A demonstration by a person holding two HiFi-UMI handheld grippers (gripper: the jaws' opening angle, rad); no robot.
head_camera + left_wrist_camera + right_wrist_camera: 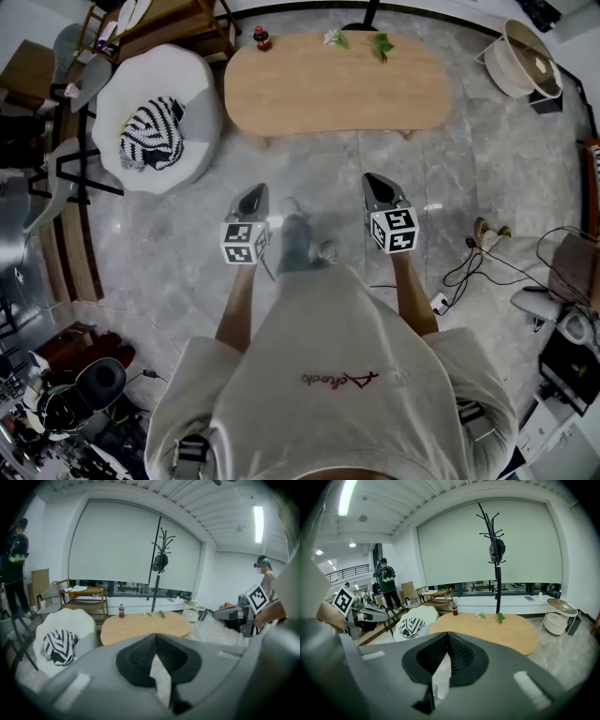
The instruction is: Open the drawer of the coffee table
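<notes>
The coffee table is a long oval wooden top on the grey floor at the far side of the head view. No drawer shows in any view. Both grippers hang in the air on the near side of the table, well short of it. My left gripper is shut with nothing between its jaws, and my right gripper is shut and empty too. In the left gripper view the table lies beyond the closed left gripper. In the right gripper view the table lies beyond the closed right gripper.
A small dark bottle and green leaves stand on the table's far edge. A white armchair with a striped cloth sits left of the table. A round white basket is at the far right. Cables lie on the floor to the right.
</notes>
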